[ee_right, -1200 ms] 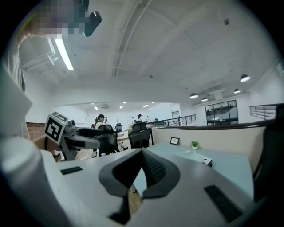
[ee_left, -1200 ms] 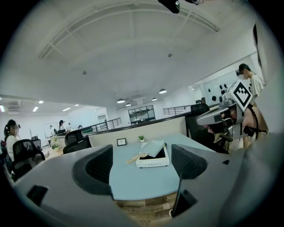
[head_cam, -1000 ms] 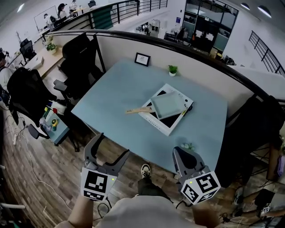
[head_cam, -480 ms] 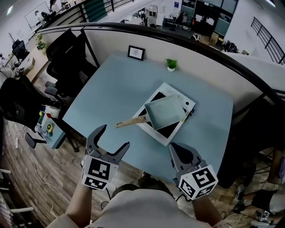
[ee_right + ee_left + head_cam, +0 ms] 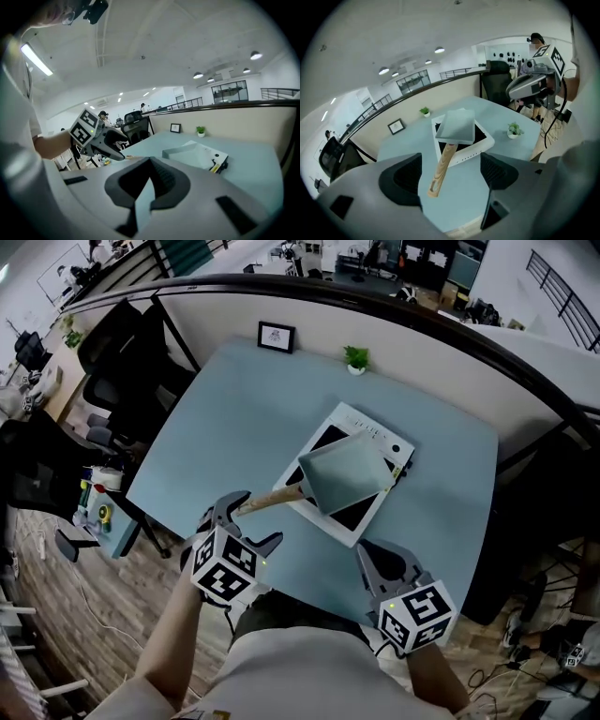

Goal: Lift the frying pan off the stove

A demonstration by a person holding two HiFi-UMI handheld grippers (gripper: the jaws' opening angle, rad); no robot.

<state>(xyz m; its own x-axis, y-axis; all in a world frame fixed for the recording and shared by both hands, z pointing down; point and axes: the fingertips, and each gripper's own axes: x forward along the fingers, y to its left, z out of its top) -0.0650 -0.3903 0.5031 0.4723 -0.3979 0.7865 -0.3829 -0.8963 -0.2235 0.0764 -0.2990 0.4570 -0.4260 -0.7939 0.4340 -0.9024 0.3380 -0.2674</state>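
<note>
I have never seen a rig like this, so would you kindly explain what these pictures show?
A person holds a gripper in each hand; the marker cubes belong to them. One picture comes from a head camera looking down, and the other two come from cameras riding on each gripper. On the blue table sits a white stove with a square frying pan, its wooden handle pointing toward the left gripper. That gripper's tongs are open near the handle's end, not gripping it. The right gripper is shut and empty.
</note>
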